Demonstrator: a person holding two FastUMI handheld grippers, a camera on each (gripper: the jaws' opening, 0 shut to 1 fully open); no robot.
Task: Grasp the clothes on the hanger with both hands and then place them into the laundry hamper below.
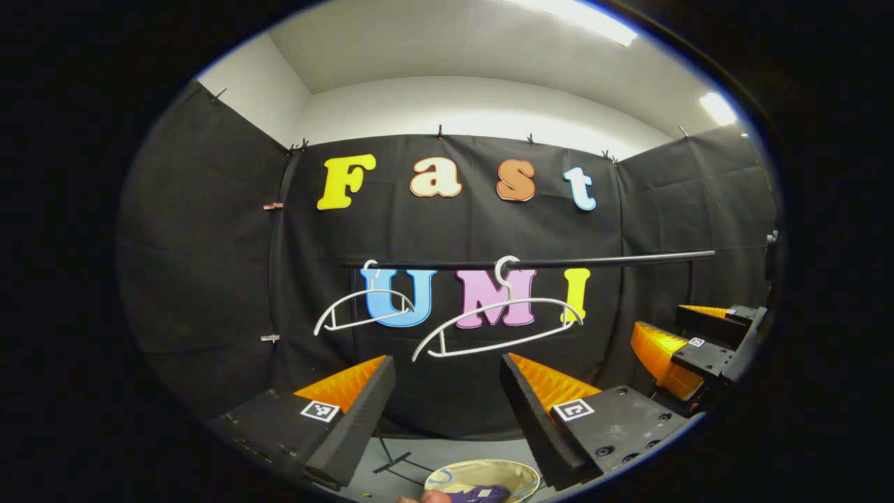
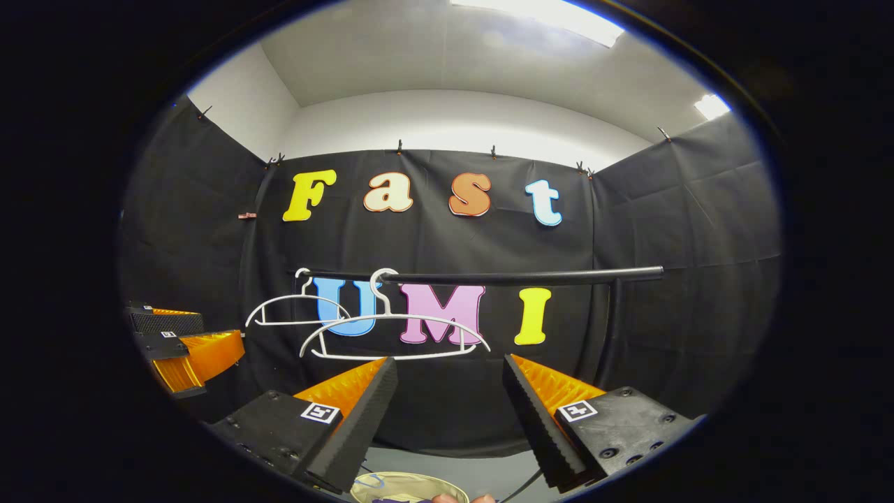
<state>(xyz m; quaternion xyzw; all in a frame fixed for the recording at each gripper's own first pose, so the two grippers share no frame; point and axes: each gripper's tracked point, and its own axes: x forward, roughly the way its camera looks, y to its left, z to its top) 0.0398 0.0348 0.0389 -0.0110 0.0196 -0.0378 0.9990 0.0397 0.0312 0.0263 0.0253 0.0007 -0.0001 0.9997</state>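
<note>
A: While both tools hang in mid-air, how do the claws stand?

B: Item one, left gripper (image 1: 447,412): fingers spread wide, nothing between them. Item two, right gripper (image 2: 447,412): likewise parted and bare. Each finger carries a small square black-and-white marker, no readable writing.

A: And the clothes?

B: Item three, purple garment (image 1: 482,494): lying in the laundry hamper (image 1: 520,474), low between the left gripper's fingers. In the right gripper view the hamper's rim (image 2: 391,483) peeks up at the bottom edge.

A: Differences between views?

B: Left gripper view catches the right gripper at its right edge; right gripper view catches the left gripper at its left edge.

A: Further out?

B: Two white hangers (image 1: 492,325) (image 1: 363,311), bare, on a black rail (image 1: 601,260). Grey floor (image 1: 447,450), black cloth walls, white ceiling with strip lights (image 1: 580,15).
</note>
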